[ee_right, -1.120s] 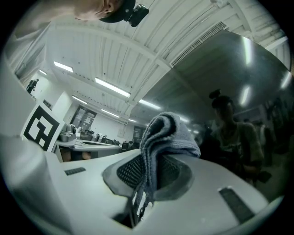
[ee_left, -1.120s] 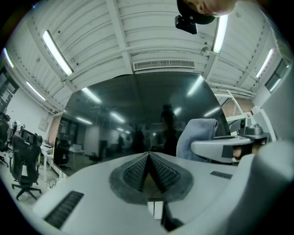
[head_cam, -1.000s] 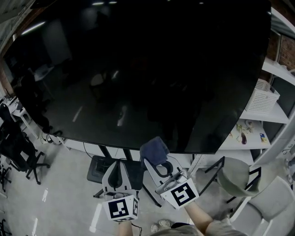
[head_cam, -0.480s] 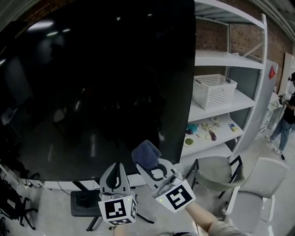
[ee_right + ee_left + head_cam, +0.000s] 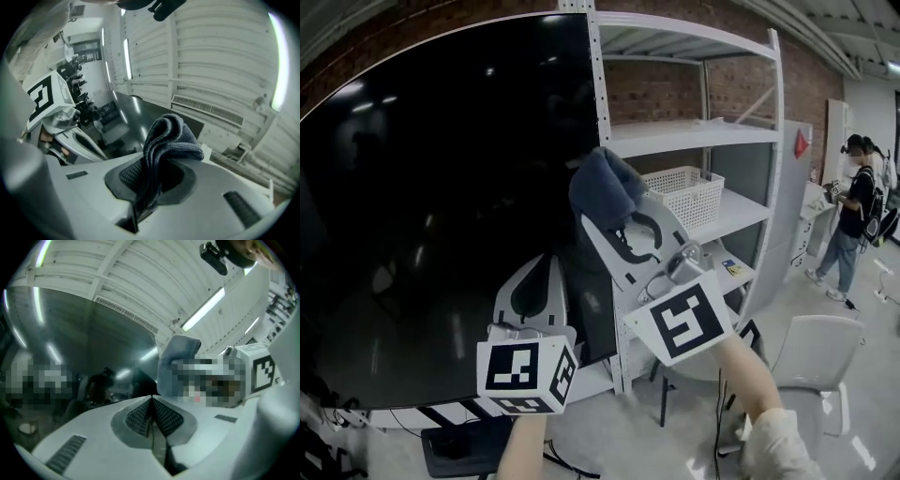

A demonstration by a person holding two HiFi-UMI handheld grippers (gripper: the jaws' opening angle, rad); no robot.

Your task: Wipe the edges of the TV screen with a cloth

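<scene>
Glossy TV screen (image 5: 422,206), apparently soft terry cloth (image 5: 602,192)

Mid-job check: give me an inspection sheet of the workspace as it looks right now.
Surface: TV screen, dark and glossy, reflecting ceiling lights; no smears discernible.
Job's things: blue cloth, folded, up by the screen's right edge; contact cannot be told.
Clutter: white basket and small items on the shelving beside the screen.
Grippers: right gripper shut on the cloth; left gripper shut, empty.
Cables: nothing seen clearly.
Surroundings: brick wall, grey chair, a person standing far right.
</scene>
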